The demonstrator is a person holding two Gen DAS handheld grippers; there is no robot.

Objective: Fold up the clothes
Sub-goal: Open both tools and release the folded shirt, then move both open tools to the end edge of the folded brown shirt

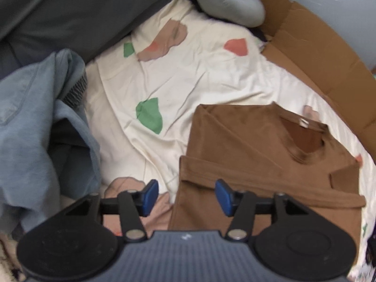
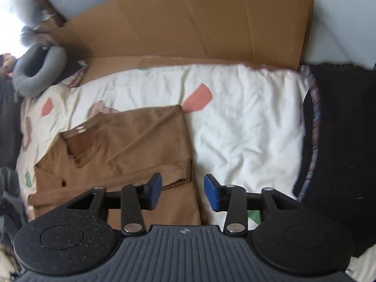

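Note:
A brown T-shirt (image 1: 253, 155) lies partly folded on a cream sheet (image 1: 192, 89) with coloured patches, its collar toward the right in the left wrist view. My left gripper (image 1: 186, 197) hovers open over the shirt's near left edge, nothing between its blue pads (image 1: 150, 195). In the right wrist view the same brown T-shirt (image 2: 131, 145) lies left of centre, sides folded in. My right gripper (image 2: 183, 192) is open above the shirt's near right corner, and its pads (image 2: 211, 192) touch nothing.
A pile of blue and dark clothes (image 1: 35, 122) sits at the left. A grey neck pillow (image 2: 37, 72) lies at the far left corner. Flat cardboard (image 2: 188, 25) stands along the far side, and a black knitted garment (image 2: 338, 145) lies at the right.

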